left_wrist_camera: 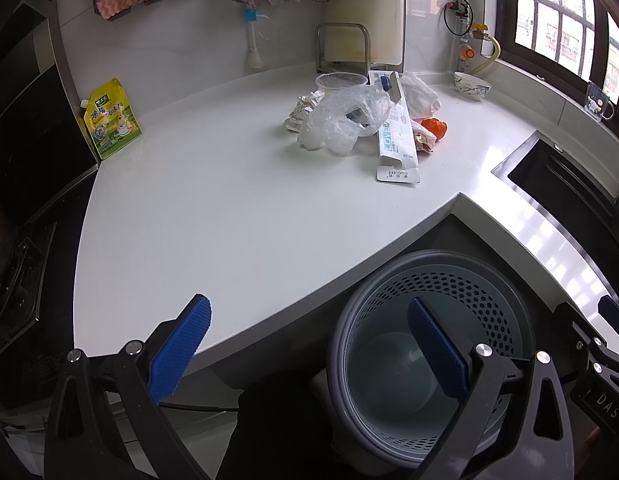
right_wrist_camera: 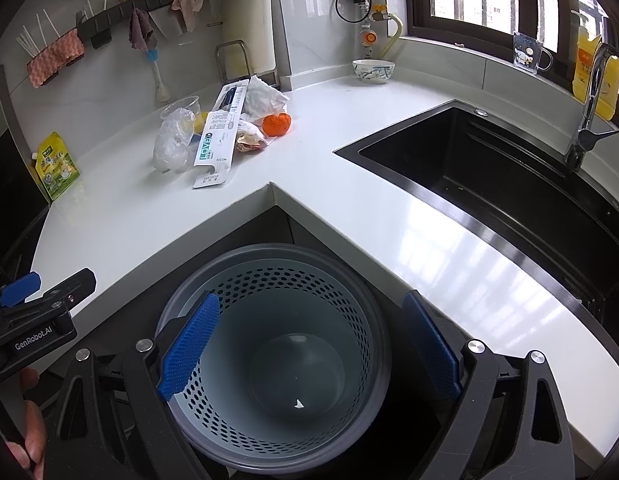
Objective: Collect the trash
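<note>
A pile of trash lies at the back of the white counter: a clear plastic bag (left_wrist_camera: 341, 120) (right_wrist_camera: 171, 142), a long white package (left_wrist_camera: 397, 140) (right_wrist_camera: 217, 136), a clear cup (left_wrist_camera: 339, 82) (right_wrist_camera: 181, 106), crumpled white paper (left_wrist_camera: 421, 96) (right_wrist_camera: 265, 98), a snack wrapper (right_wrist_camera: 249, 140) and an orange peel (left_wrist_camera: 435, 128) (right_wrist_camera: 275, 124). A grey perforated bin (left_wrist_camera: 449, 280) (right_wrist_camera: 277, 280) stands on the floor in the counter's corner notch, holding one small white scrap (right_wrist_camera: 298, 403). My left gripper (left_wrist_camera: 309, 344) is open and empty over the counter edge. My right gripper (right_wrist_camera: 309, 340) is open and empty above the bin.
A black sink (right_wrist_camera: 489, 172) with a tap (right_wrist_camera: 589, 108) is set in the counter on the right. A bowl (right_wrist_camera: 373, 70) stands at the back. A yellow pouch (left_wrist_camera: 111, 118) leans by the stove (left_wrist_camera: 17, 280) on the left. Cloths hang on the wall rail.
</note>
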### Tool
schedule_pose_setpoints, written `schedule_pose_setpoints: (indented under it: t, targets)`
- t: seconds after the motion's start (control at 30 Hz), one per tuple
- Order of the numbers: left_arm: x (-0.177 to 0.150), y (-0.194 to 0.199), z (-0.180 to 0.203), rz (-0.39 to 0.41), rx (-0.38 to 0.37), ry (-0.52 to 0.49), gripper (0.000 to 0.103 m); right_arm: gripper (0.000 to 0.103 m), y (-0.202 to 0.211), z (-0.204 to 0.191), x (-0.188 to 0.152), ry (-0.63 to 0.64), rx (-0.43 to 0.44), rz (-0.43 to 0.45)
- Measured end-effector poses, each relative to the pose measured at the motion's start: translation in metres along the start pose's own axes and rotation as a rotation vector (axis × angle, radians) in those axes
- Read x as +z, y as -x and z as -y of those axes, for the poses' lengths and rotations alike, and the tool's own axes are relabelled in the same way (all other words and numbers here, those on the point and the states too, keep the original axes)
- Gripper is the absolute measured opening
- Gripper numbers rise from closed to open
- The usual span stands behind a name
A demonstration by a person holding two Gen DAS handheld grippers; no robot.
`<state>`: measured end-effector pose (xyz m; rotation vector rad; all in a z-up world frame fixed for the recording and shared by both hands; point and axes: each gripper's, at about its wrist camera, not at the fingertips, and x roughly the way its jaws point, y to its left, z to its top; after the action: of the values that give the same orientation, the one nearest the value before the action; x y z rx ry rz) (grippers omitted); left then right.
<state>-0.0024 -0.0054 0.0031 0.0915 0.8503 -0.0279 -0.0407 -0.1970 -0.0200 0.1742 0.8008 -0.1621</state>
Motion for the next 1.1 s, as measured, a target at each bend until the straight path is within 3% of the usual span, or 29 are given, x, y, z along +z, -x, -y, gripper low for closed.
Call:
schedule_pose_setpoints:
  t: [0.77,1.1]
  targets:
    - [0.002,-0.001,-0.016,-0.001,-0.006,0.01,0.097,0.089,-0.001,-0.001,0.002,0.002,0.0,-0.004]
    - [0.017,-0.007,-0.038,0.016,-0.017,0.068,0.097,0.089,-0.004,-0.003,0.013,0.01,0.003,-0.005]
